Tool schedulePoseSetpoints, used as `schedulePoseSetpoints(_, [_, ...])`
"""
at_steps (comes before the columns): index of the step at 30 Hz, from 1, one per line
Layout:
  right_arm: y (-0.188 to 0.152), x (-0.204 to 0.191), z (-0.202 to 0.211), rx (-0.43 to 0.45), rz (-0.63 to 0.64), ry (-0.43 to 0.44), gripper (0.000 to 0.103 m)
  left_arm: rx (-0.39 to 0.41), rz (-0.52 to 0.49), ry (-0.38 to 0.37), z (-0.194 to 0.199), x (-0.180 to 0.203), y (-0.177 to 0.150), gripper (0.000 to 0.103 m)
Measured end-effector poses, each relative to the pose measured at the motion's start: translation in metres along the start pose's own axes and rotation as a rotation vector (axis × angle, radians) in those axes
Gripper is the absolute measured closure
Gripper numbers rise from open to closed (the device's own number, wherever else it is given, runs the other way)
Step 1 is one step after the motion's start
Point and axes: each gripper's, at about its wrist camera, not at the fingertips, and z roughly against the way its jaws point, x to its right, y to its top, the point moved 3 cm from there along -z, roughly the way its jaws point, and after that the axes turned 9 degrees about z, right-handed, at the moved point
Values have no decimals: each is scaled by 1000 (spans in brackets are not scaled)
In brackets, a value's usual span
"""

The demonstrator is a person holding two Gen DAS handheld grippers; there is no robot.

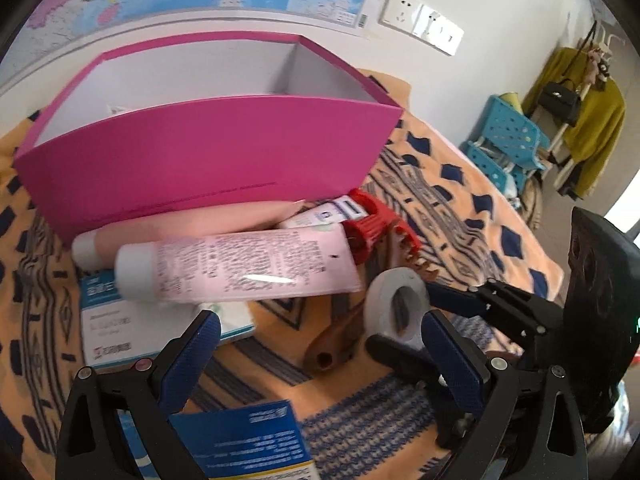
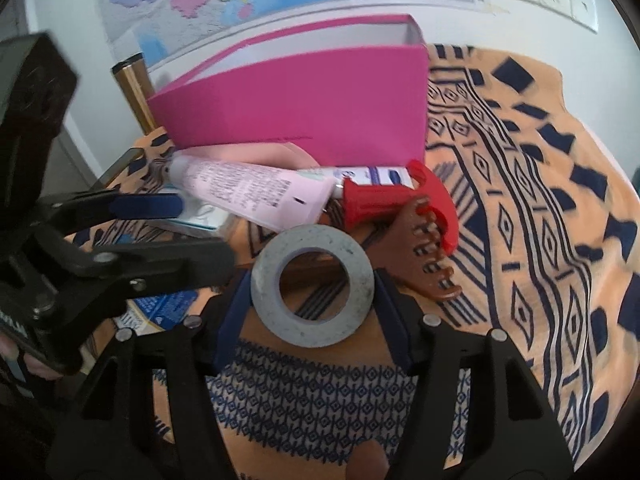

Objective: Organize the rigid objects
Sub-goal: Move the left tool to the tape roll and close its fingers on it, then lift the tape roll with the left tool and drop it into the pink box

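Note:
A grey tape roll sits between the blue pads of my right gripper, which is shut on it just above the patterned cloth. The left wrist view shows the same roll held by that gripper. My left gripper is open over a brown comb, touching nothing, and it reaches in at the left of the right wrist view. Behind lie a pink tube, a peach tube, a red plastic piece and small blue-and-white boxes. An open pink box stands at the back.
An orange and navy patterned cloth covers the table, with open cloth to the right of the pile. A blue leaflet box lies under my left gripper. A wall map and sockets are behind; a blue stool and coat rack stand far right.

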Motion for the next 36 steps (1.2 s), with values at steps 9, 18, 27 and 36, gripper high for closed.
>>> schedulePoseSetpoints(9, [5, -14, 9, 41, 57, 31, 40, -50, 56, -48, -12, -5, -1, 10])
schedulePoseSetpoints(18, [10, -24, 11, 57, 83, 49, 40, -59, 50, -52, -11, -6, -3, 28])
schedulePoseSetpoints(27, [13, -28, 15, 72, 111, 31, 40, -68, 56, -107, -6, -1, -2, 47])
schedulePoseSetpoints(36, [25, -31, 22, 97, 155, 9, 40, -27, 43, -170, 14, 10, 6, 71])
